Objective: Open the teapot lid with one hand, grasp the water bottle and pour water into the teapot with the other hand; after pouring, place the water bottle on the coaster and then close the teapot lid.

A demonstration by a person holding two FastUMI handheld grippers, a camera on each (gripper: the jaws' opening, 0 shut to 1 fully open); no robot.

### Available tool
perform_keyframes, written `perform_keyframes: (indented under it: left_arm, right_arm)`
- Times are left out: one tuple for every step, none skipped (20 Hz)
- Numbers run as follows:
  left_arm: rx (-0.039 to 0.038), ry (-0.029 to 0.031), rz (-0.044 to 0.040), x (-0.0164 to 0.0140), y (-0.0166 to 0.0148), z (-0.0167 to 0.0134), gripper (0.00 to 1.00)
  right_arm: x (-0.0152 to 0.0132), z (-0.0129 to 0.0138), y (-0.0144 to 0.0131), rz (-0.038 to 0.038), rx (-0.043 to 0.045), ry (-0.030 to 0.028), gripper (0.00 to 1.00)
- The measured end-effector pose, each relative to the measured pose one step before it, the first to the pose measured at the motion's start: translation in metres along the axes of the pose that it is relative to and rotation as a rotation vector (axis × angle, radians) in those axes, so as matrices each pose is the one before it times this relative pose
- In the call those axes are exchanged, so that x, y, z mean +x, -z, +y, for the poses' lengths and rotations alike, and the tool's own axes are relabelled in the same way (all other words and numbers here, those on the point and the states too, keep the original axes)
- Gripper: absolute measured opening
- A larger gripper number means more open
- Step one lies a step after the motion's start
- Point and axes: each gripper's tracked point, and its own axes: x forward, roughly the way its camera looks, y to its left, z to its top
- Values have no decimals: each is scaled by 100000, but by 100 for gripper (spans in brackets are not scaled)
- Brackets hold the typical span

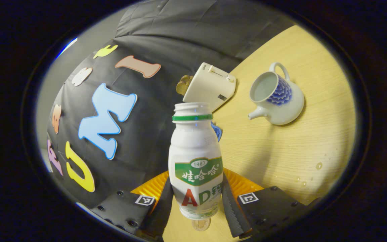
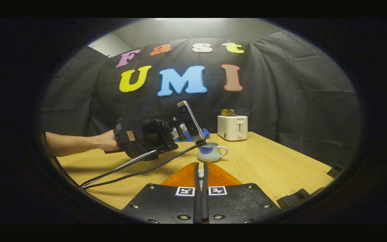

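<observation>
A white plastic bottle (image 1: 195, 151) with a green label and no cap stands between the fingers of my left gripper (image 1: 197, 201), which is shut on its lower body. The white teapot (image 1: 275, 99) with blue pattern sits lidless on the wooden table, up and right of the bottle's mouth. Behind the bottle's shoulder peeks the blue coaster (image 1: 217, 131). In the right gripper view, my right gripper (image 2: 200, 168) is shut, with a small pale sliver of the lid (image 2: 200, 173) between its fingers. Ahead of it are the teapot (image 2: 212, 152) and a hand holding the left gripper (image 2: 143, 137) above the table.
A white toaster (image 1: 212, 85) with toast in it stands at the table's back edge, near the teapot. Water drops (image 1: 318, 165) lie on the table (image 1: 281, 151). Two black cables (image 2: 129, 169) trail from the left gripper across the table. The black cloth wall is behind.
</observation>
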Motion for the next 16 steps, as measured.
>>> perform_keyframes:
  left_arm:
    - [2771, 306, -240, 269, -165, -107, 82]
    - [2710, 790, 53, 215, -234, -151, 82]
    - [2443, -470, -244, -22, -289, 54, 82]
    - [2523, -622, -121, -302, -245, 34, 82]
    - [2238, -102, -150, -251, -171, 136, 82]
    - [1707, 231, -277, -15, -201, -40, 82]
    - [1521, 716, -84, -4, -118, -32, 82]
    - [1498, 773, -63, 17, -165, -73, 82]
    - [1806, 145, -177, -13, -90, 51, 76]
    - [2112, -323, -75, -66, -150, 64, 82]
    - [2017, -251, -202, -119, -229, -22, 76]
    - [1575, 2, -145, -32, -198, -64, 76]
    - [1231, 171, -158, -35, -83, 50, 76]
    - [1381, 320, -83, 0, -70, -18, 76]
    - [1783, 119, -12, -5, -23, 142, 82]
    - [1936, -190, 66, 1, -86, 40, 76]
  right_arm:
    - [-50, -37, -1, -56, -79, 168, 0]
    - [0, -108, -90, -138, -9, 122, 1]
    - [-31, -88, 54, -170, 208, 142, 1]
    - [-19, -45, -58, -56, 206, 161, 1]
    - [12, -82, 46, 53, 36, 158, 0]
    - [44, -71, 33, 16, 14, 92, 1]
    - [-44, -34, -5, 42, 64, -28, 1]
    - [59, -13, -14, 68, -43, -19, 0]
    - [28, -31, 31, 67, 0, -68, 0]
    - [39, -7, -13, 4, 21, -70, 0]
    - [-8, -68, 67, 8, -1, 61, 0]
    - [13, -43, -21, 95, 83, 56, 0]
    - [-16, 9, 26, -52, 178, -156, 1]
    - [22, 0, -53, -58, 219, -112, 0]
    - [36, -10, 102, 113, -48, 127, 0]
    - [86, -60, 18, 109, -93, -7, 1]
